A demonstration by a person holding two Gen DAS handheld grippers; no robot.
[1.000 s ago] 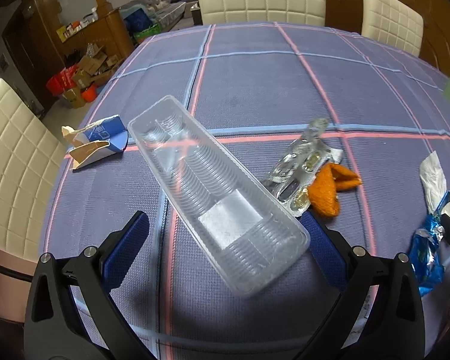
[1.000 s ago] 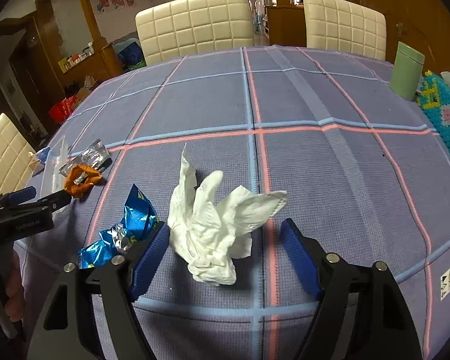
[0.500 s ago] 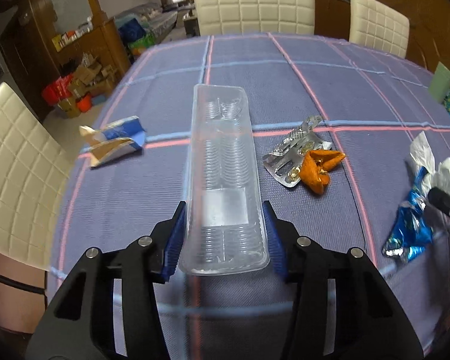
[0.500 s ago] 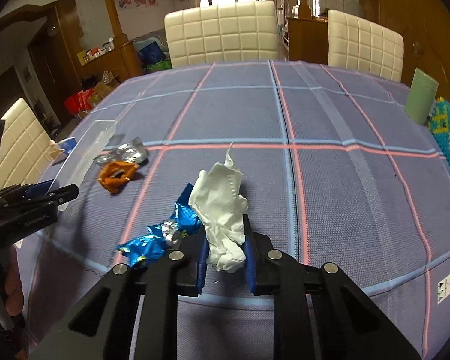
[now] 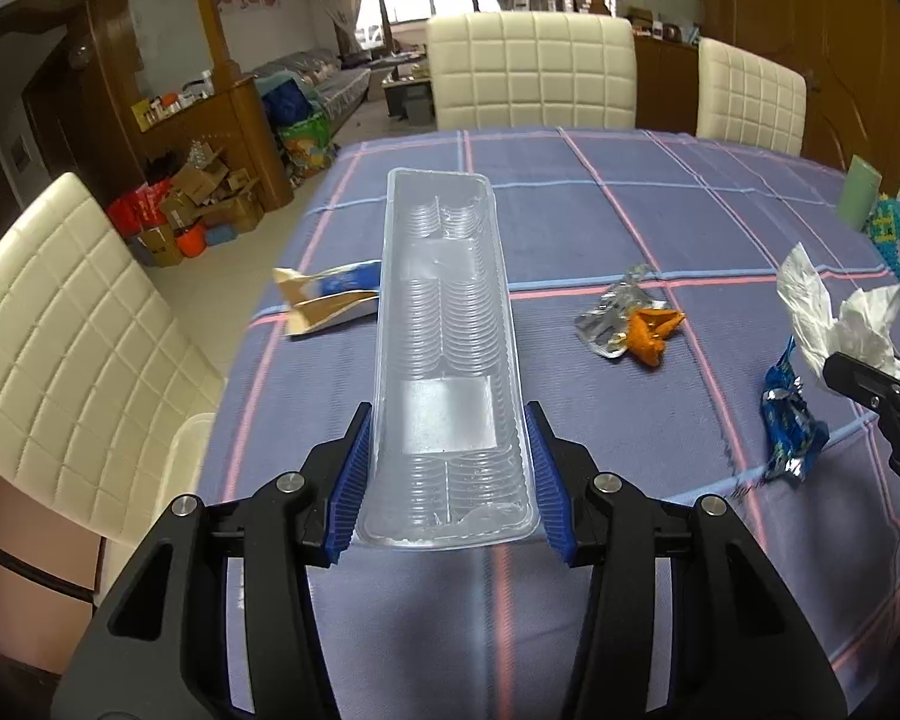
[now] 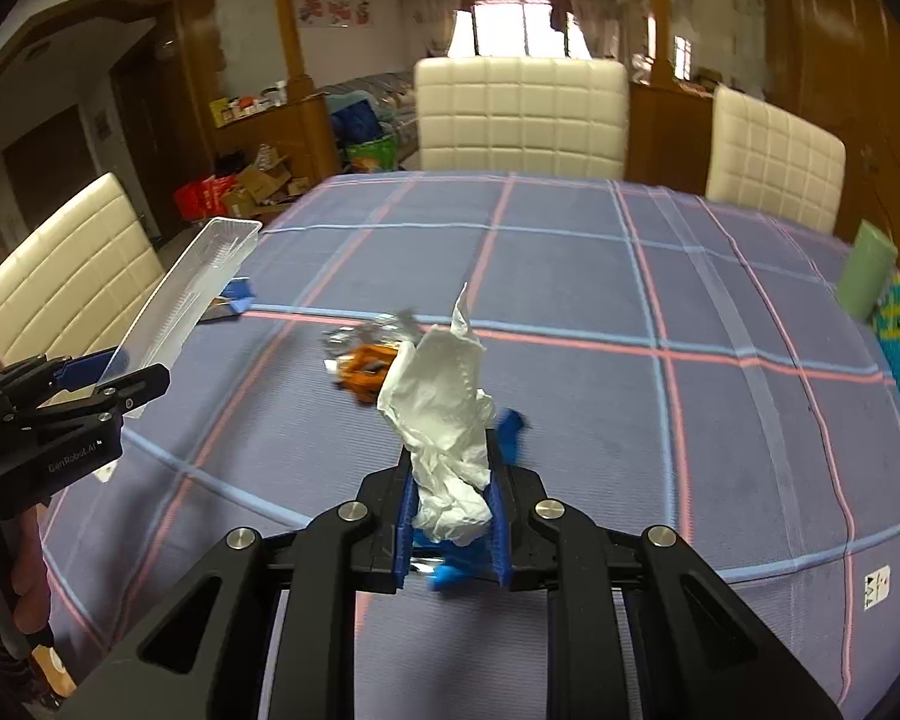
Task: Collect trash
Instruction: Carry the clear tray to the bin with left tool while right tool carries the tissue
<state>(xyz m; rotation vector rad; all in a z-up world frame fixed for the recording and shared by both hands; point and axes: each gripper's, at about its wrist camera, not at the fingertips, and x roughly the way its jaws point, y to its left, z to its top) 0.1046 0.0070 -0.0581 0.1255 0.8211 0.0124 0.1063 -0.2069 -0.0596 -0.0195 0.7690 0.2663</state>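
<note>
The tray (image 5: 447, 360) is pinched at its near end by the left gripper (image 5: 447, 480), long axis pointing away; the tissue (image 6: 444, 414) is clamped upright in the right gripper (image 6: 450, 525).

Clear plastic tray (image 5: 447, 360), long and ribbed, is sitting gripped at its near end, far end tilting up off the tablecloth. White tissue (image 6: 447, 414), crumpled, is standing upright, pinched at its base. Blue foil wrapper (image 5: 789, 420) is lying crumpled near the table edge. Silver blister pack (image 5: 615, 318) is touching an orange wrapper (image 5: 651, 333) mid-table. Torn blue-and-tan carton (image 5: 324, 300) is lying flat beside the tray.
</note>
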